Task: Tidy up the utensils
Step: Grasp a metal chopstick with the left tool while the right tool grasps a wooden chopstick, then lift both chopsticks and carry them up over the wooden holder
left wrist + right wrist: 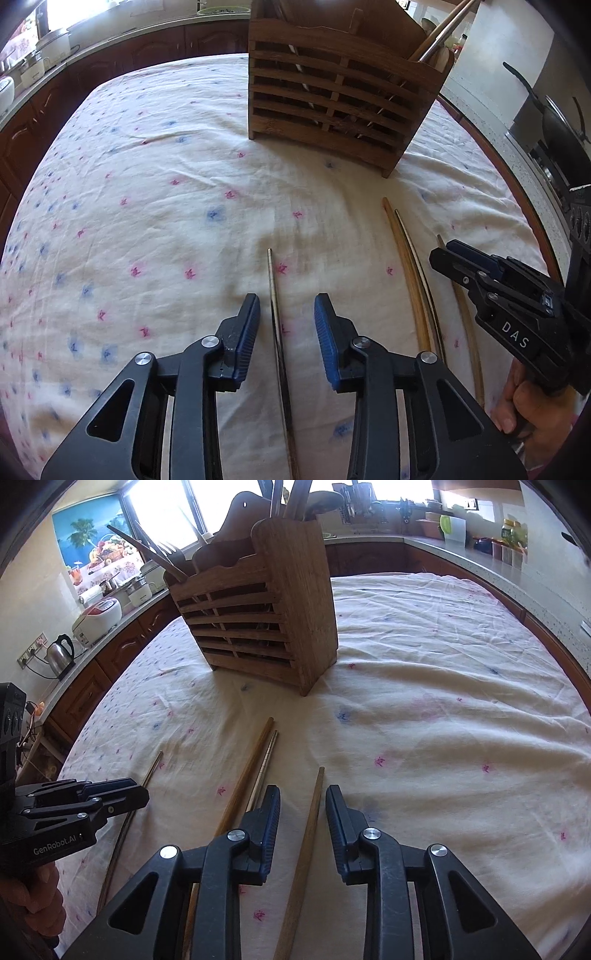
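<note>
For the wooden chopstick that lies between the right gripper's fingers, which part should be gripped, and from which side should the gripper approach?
Grip the wooden chopstick on its shaft, somewhat behind the narrow tip, coming straight down from above. It lies flat on the tablecloth and runs lengthwise between the open fingers of the right gripper, so they can close across its thin width. The neighbouring chopsticks lie apart on the left.

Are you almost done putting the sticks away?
Partly. The wooden holder already has forks and other utensils in it. Nothing is in hand: the left gripper and right gripper are both open, each straddling one chopstick. Four chopsticks are left lying on the tablecloth.
</note>
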Motion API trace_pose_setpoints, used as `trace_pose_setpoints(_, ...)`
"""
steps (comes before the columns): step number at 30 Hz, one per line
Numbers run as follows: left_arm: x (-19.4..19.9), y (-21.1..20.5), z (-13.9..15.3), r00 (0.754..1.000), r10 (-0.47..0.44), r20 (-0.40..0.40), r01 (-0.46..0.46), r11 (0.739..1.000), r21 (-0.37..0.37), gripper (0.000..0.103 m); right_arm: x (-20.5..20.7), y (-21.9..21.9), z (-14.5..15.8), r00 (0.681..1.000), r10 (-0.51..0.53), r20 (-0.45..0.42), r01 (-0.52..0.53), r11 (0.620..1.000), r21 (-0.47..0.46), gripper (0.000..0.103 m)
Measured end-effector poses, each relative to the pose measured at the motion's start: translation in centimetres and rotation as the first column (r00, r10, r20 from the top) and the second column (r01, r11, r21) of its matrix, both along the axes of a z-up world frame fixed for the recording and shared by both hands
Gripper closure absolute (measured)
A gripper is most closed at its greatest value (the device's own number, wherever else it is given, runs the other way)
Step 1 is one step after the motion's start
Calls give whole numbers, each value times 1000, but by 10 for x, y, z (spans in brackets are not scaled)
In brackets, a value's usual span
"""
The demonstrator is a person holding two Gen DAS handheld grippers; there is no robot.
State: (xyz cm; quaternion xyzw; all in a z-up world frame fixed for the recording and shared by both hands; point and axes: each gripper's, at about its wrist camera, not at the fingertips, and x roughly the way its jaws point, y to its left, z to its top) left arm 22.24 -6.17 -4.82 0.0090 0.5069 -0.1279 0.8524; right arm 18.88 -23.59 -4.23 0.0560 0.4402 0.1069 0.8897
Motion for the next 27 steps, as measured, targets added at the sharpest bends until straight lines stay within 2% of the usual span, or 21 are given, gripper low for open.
trace_pose_setpoints(6,3,-12,-2,999,-18,45,15,999,48,74,7,-1,-2,1000,3,4,-3,1000,6,75)
trace_pose_setpoints(9,0,-13,-3,997,-30,73,25,997,77,82,3,1,-2,1000,6,9,-6,1000,-22,78)
trace_pose_setpoints(12,-1,-12,-2,997,-34,73,29,997,73,97,3,2,-2,1000,-6,10,6,999,-47,87)
trace_pose_setpoints(13,-1,-10,-2,997,-34,67,30,998,63,99,4,1,-2,1000,-12,9,12,999,-45,93)
trace_pose_setpoints(16,-1,-4,-1,998,-29,53,27,999,28,99,4,-4,-1,1000,-18,-3,18,1000,-17,97)
trace_pose_setpoints(20,-12,10,13,997,-8,77,10,1000,-26,99,-9,-2,8,1000,-9,7,8,1000,25,98)
trace_pose_setpoints(27,-36,44,51,992,44,120,-24,986,-165,99,-39,-6,47,995,-12,97,1,994,108,98)
